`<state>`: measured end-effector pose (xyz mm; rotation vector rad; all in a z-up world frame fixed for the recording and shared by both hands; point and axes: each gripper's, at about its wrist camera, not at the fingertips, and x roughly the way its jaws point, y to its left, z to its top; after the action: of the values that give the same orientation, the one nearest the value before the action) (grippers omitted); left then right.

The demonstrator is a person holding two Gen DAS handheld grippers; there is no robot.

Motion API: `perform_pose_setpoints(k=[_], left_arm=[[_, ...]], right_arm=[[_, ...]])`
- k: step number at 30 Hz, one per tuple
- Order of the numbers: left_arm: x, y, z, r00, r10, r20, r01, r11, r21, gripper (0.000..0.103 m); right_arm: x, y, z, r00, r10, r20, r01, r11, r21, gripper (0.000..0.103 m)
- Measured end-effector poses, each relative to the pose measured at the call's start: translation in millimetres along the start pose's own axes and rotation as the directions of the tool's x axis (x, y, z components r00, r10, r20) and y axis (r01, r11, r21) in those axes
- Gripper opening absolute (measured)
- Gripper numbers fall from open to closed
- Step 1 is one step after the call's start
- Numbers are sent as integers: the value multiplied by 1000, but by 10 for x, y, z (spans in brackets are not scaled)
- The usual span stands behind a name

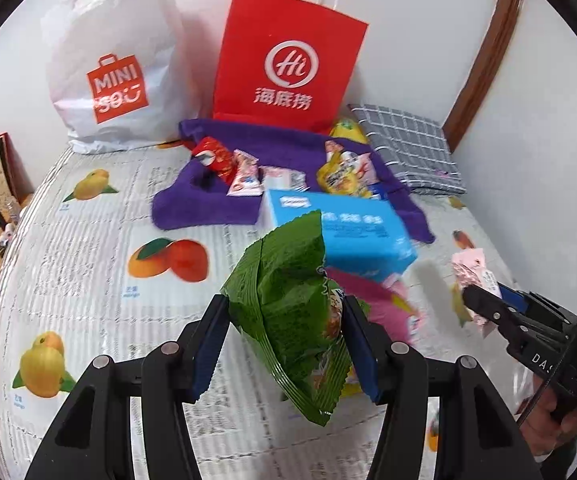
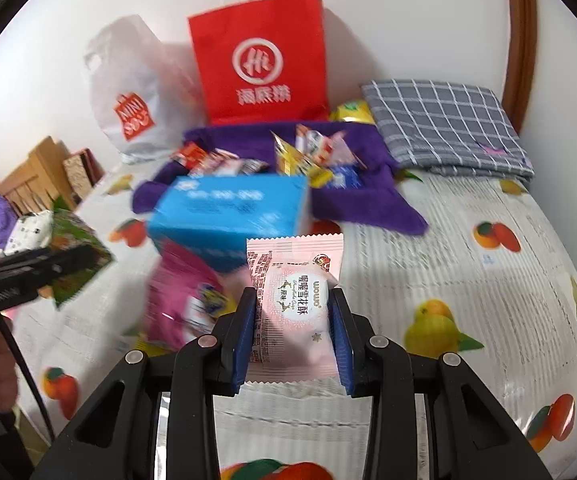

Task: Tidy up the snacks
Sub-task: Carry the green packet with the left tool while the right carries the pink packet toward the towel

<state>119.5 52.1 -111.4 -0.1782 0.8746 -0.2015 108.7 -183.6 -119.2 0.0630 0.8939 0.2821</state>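
Note:
My left gripper (image 1: 284,320) is shut on a green snack bag (image 1: 288,304) and holds it above the fruit-print cloth. My right gripper (image 2: 292,312) is shut on a pink snack packet (image 2: 296,292), also lifted; it shows at the right of the left wrist view (image 1: 472,276). A blue box (image 1: 344,228) lies ahead, with a magenta packet (image 2: 180,304) beside it. Several small snacks (image 1: 244,168) lie on a purple towel (image 1: 208,204). A yellow bag (image 1: 340,176) sits among them.
A red paper bag (image 1: 288,60) and a white Miniso plastic bag (image 1: 116,68) stand against the back wall. A grey checked cloth (image 2: 448,128) lies folded at the back right. Wooden furniture (image 2: 36,176) stands off the left edge.

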Motion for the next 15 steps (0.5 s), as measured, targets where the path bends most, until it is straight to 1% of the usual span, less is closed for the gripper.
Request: perform_pose_setpoints(k=[2, 7, 10, 15], left_arm=[[-27, -64, 48, 1000, 9, 6, -9, 1000, 18, 54], [-120, -193, 189, 1000, 4, 28, -5, 999, 51, 55], [-152, -236, 272, 999, 20, 37, -23, 998, 65, 55], [-169, -251, 411, 999, 16, 44, -19, 998, 63, 55]], right_arm=[[-60, 60, 78, 1000, 16, 12, -16, 1000, 3, 35], [-168, 207, 282, 999, 12, 41, -11, 1000, -20, 35], [-216, 262, 391, 998, 20, 55, -19, 999, -34, 35], [-236, 334, 543, 998, 15, 64, -11, 998, -56, 35]])
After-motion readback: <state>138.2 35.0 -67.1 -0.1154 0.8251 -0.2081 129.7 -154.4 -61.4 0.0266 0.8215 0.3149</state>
